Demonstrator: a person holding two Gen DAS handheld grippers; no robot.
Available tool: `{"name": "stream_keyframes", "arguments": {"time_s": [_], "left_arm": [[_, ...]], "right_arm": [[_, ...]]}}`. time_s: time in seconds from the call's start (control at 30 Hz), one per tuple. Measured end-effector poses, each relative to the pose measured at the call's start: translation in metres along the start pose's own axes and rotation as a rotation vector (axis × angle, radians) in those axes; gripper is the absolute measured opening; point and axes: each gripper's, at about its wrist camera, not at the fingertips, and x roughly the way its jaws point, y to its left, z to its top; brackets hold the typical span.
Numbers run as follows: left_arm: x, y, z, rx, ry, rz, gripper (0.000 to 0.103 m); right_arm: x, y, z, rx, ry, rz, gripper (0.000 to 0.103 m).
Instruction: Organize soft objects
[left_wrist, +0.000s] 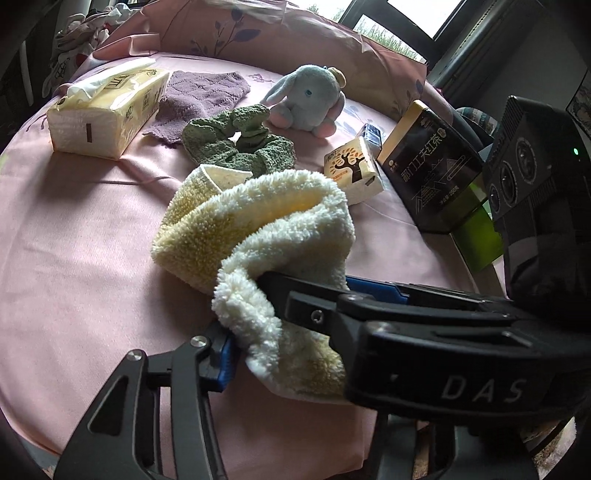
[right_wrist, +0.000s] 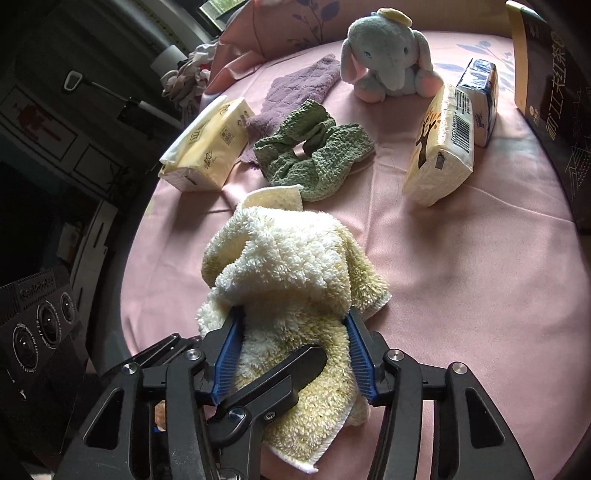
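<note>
A fluffy cream-yellow towel (left_wrist: 258, 221) (right_wrist: 288, 258) lies bunched on the pink cover (left_wrist: 81, 258). My left gripper (left_wrist: 288, 354) is at its near end. Its left blue pad (left_wrist: 221, 358) presses the fold, while the right gripper's finger (left_wrist: 314, 306) hides its other finger. In the right wrist view my right gripper (right_wrist: 295, 332) has both blue pads (right_wrist: 356, 354) pressed into the towel's sides. Behind the towel lie a green knitted scrunchie (left_wrist: 236, 144) (right_wrist: 314, 155), a purple cloth (left_wrist: 199, 99) (right_wrist: 295, 92) and a grey plush elephant (left_wrist: 306, 99) (right_wrist: 388, 55).
A large yellow tissue pack (left_wrist: 107, 110) (right_wrist: 207, 147) sits at the left. Small tissue packs (left_wrist: 354, 170) (right_wrist: 439, 155) and a tall black tea box (left_wrist: 428, 166) stand at the right. A pink pillow (left_wrist: 258, 33) lines the back edge.
</note>
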Motion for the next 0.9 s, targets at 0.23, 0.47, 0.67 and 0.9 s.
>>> {"name": "stream_keyframes", "arguments": {"time_s": [0.23,0.47,0.67,0.9], "left_arm": [[-0.019,-0.017,0.003,0.057,-0.057,0.051,0.042],[-0.057,-0.047,0.019,0.121,-0.173,0.063,0.043],[-0.09,-0.076,0.038,0.183,-0.266,0.047,0.043],[-0.126,-0.105,0.063,0.236,-0.385,0.059,0.043]], "right_arm": [[-0.018,0.007,-0.005,-0.015,-0.062,0.091,0.045],[-0.068,0.025,0.002,-0.066,-0.171,0.127,0.045],[-0.119,0.037,0.013,-0.109,-0.27,0.124,0.045],[-0.169,0.054,0.033,-0.175,-0.374,0.141,0.045]]}}
